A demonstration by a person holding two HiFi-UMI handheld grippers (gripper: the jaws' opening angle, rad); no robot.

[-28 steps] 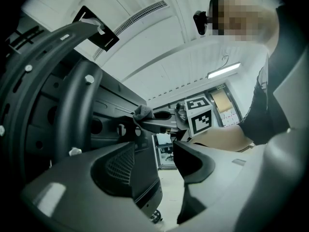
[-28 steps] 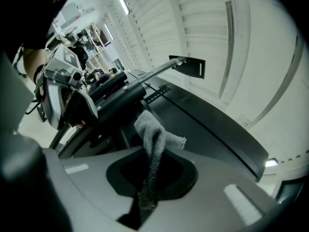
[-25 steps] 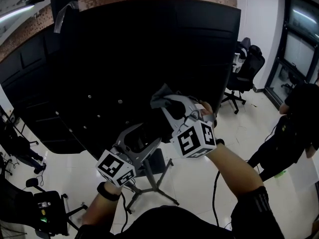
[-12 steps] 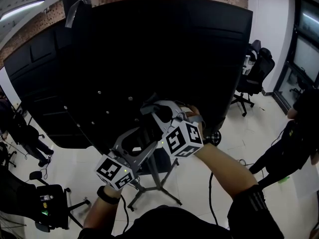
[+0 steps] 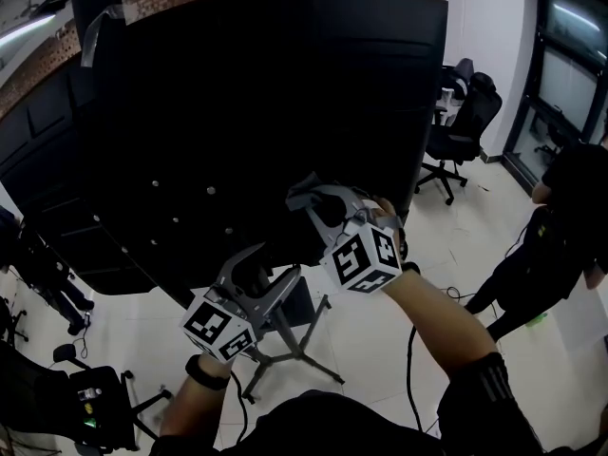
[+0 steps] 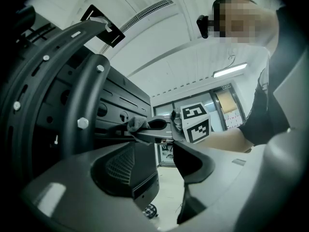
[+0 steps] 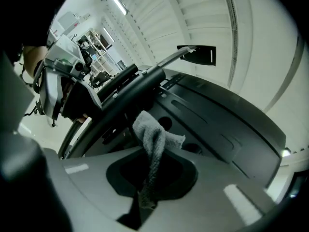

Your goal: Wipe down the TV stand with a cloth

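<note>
Compared with half a second ago, the right gripper (image 5: pixel 315 203) and its grey cloth (image 5: pixel 302 194) sit a little further right on the large black back panel (image 5: pixel 266 93) carried by the TV stand (image 5: pixel 288 335), while the left gripper (image 5: pixel 274 266) has hardly shifted. Seen from the head camera, looking steeply down, the stand's metal post and splayed legs rest on a pale glossy floor (image 5: pixel 361 350), and the panel rises above them and fills most of the view. The right gripper is raised above the stand's legs, with its jaws closed tight on the cloth. The right gripper view shows the cloth pinched at its lower end and standing up in a twisted bunch, with its free end close to a curved black bar (image 7: pixel 126 94) of the stand; actual contact cannot be made out. The left gripper hangs lower, just left of the stand's post, with its jaws held wide apart and nothing between them. Its own view shows only floor through the gap. Beyond the stand to the right are a black office chair (image 5: pixel 464 126) and a person (image 5: pixel 560 226) in dark clothes.
</note>
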